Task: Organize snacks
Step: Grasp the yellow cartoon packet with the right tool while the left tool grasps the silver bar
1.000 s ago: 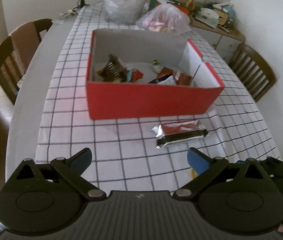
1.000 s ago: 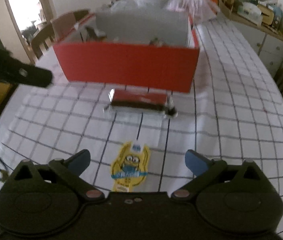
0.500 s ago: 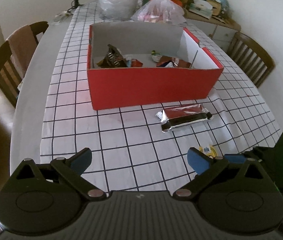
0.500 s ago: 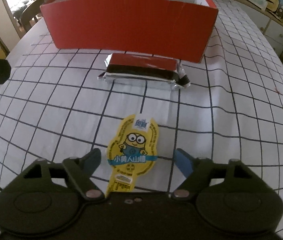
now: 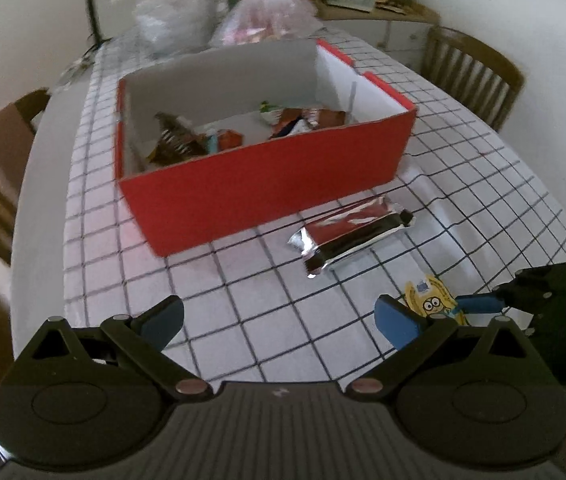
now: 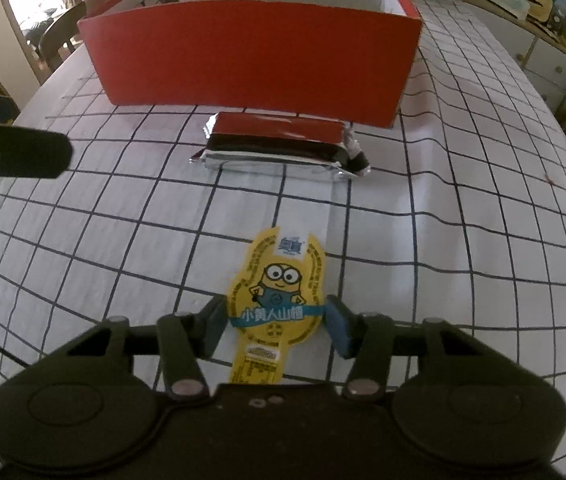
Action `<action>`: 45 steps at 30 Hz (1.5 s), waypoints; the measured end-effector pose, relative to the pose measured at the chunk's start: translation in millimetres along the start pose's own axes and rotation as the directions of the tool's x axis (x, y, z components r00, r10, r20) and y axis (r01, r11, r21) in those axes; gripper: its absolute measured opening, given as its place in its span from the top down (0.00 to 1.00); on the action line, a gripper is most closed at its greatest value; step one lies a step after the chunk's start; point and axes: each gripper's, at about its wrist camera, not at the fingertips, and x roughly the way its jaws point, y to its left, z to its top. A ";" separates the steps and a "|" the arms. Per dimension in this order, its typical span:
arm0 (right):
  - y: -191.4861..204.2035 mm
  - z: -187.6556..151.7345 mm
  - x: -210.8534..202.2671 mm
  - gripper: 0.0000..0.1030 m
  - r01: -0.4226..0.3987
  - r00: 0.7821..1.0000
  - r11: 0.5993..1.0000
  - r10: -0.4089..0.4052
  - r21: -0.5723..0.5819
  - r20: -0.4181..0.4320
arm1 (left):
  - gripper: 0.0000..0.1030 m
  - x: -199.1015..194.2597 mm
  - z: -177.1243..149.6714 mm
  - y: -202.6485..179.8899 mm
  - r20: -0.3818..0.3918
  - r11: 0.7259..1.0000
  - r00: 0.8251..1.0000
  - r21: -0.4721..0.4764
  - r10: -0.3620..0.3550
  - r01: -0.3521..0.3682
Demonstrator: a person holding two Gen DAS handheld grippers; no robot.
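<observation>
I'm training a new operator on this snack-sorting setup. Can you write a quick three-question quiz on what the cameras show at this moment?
1. True or false: the right gripper has its fingers on either side of the yellow Minion snack.
2. Where does the foil-wrapped bar lie?
A. inside the red box
B. on the tablecloth just in front of the box
C. in the left gripper
3. Fill in: the left gripper is ____ and holds nothing.

Key: 1 true; 2 B; 3 open.
</observation>
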 end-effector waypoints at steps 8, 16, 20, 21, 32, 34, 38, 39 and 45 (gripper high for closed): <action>-28.6 -5.6 -19.2 0.51 -0.071 0.997 0.996 0.070 0.052 0.023 | 0.01 20.3 19.6 -25.2 0.027 0.964 0.994 0.246 -0.111 0.101; -54.5 -7.1 -31.7 0.51 -0.133 0.991 0.985 0.129 0.113 0.042 | 0.01 61.8 54.9 -40.8 -0.058 0.886 0.977 0.413 -0.205 0.211; -64.3 -6.1 -33.3 0.51 -0.151 0.988 0.979 0.145 0.137 0.049 | 0.02 82.0 66.0 -52.5 -0.105 0.833 0.968 0.493 -0.228 0.250; -66.2 -5.9 -33.5 0.51 -0.157 0.987 0.977 0.151 0.142 0.051 | 0.02 86.8 68.6 -55.6 -0.116 0.820 0.966 0.512 -0.232 0.258; -73.9 -5.3 -32.6 0.51 -0.222 0.974 0.960 0.211 0.171 0.084 | 0.10 93.8 44.5 -83.2 -0.094 0.727 0.980 0.659 -0.173 0.191; -75.3 -5.2 -31.4 0.51 -0.236 0.971 0.955 0.223 0.180 0.091 | 0.10 99.4 41.4 -84.1 -0.107 0.733 0.981 0.653 -0.160 0.191; -76.8 -5.4 -29.4 0.51 -0.258 0.965 0.948 0.245 0.187 0.090 | 0.10 114.3 44.7 -77.6 -0.133 0.752 0.982 0.632 -0.134 0.188; -76.9 -5.5 -29.0 0.51 -0.261 0.965 0.947 0.248 0.187 0.089 | 0.11 117.9 46.7 -75.8 -0.144 0.761 0.981 0.619 -0.134 0.194; -82.0 -7.5 -30.4 0.51 -0.263 0.964 0.944 0.247 0.202 0.099 | 0.11 126.4 53.9 -68.0 -0.261 0.815 0.946 0.495 -0.192 0.302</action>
